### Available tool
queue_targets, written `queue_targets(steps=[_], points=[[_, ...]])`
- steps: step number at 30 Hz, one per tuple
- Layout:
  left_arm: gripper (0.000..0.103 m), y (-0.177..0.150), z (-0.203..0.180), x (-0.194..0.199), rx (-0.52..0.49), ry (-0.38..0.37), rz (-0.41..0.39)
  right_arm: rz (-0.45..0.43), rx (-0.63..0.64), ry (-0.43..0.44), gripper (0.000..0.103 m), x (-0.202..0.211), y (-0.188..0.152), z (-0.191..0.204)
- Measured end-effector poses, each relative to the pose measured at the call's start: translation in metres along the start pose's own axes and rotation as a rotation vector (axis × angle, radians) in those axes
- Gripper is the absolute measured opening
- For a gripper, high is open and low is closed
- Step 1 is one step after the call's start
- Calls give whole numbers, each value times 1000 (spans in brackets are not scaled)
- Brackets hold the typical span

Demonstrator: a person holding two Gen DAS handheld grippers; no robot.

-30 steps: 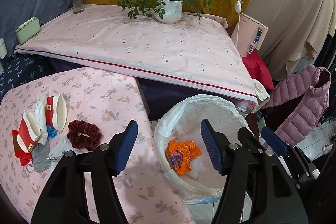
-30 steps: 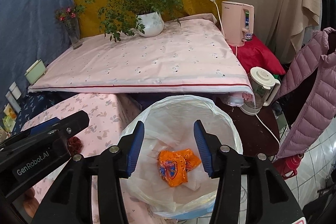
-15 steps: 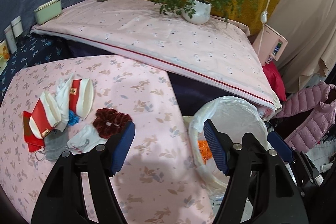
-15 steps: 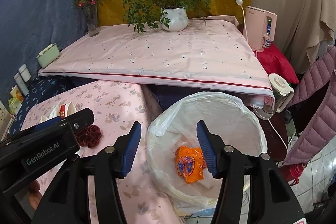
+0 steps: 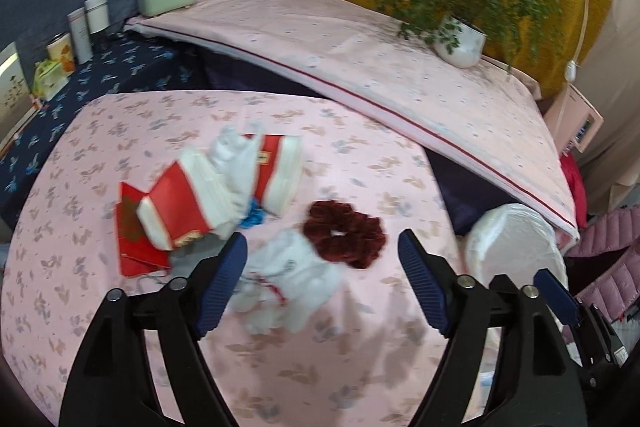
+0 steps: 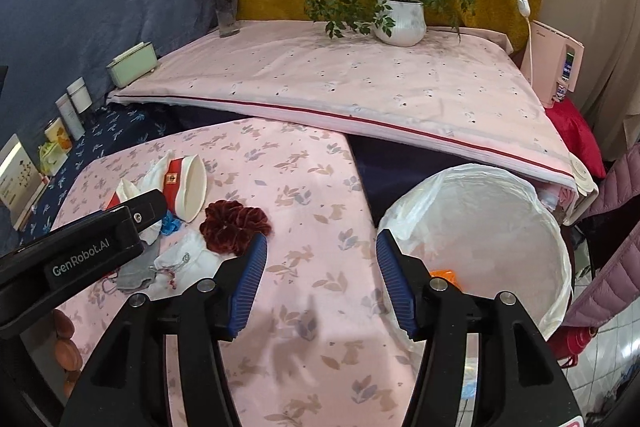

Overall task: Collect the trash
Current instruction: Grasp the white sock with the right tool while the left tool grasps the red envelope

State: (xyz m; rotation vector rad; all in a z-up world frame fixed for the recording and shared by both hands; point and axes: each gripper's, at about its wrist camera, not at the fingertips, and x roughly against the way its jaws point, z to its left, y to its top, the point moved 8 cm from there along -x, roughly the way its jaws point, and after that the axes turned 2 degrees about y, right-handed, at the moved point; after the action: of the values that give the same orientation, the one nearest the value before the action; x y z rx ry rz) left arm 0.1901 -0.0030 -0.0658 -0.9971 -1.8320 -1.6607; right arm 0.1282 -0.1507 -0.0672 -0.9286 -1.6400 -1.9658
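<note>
**Grippers over the table, bin off to the right**

Clutter sits in a loose heap on the pink leaf-print tablecloth [image 5: 360,155]: two red-and-white paper cups [image 5: 280,167] lying on their sides, a red card [image 5: 132,247] under one of them, a crumpled white tissue [image 5: 232,155] between the cups, a scrap of blue [image 5: 252,217], a dark red scrunchie [image 5: 344,239] and a white pouch with a red string [image 5: 288,283]. The left-wrist view is blurred, so finer detail is lost.

The left gripper [image 5: 322,279] hangs above the pouch and scrunchie with its blue pads spread wide and nothing between them. The right gripper [image 6: 318,283] is also wide apart and empty, above bare cloth beside the table's right edge. The left gripper's black body crosses the right-wrist view and hides part of the heap.

The bin with its white bag [image 6: 556,239] stands off the table's right edge; an orange wrapper [image 6: 444,273] shows inside, mostly hidden behind the right gripper's finger.

A second ago both grippers were over the bin with the wrapper in plain sight; both have since swung left to the table.

Behind is a higher surface under a pale pink sheet [image 6: 360,79], with a potted plant [image 6: 400,21], a vase of flowers [image 6: 226,11] and a green box [image 6: 132,63]. Blue and mustard drapes hang behind.
</note>
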Motion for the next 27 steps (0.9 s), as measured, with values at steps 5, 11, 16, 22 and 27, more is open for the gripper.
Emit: queue_targets(steps=[5, 11, 16, 22, 27], points=[[79, -4, 56, -5, 73, 61, 9, 55, 3, 56, 58, -17, -13, 31], [79, -16, 119, -16, 165, 116, 40, 130, 2, 105, 58, -42, -31, 66], [79, -27, 149, -26, 207, 130, 64, 181, -3, 123, 58, -63, -41, 87], [69, -35, 166, -43, 221, 119, 95, 225, 9, 115, 58, -84, -51, 103], [54, -42, 174, -55, 237, 90, 128, 248, 13, 110, 58, -99, -55, 109]])
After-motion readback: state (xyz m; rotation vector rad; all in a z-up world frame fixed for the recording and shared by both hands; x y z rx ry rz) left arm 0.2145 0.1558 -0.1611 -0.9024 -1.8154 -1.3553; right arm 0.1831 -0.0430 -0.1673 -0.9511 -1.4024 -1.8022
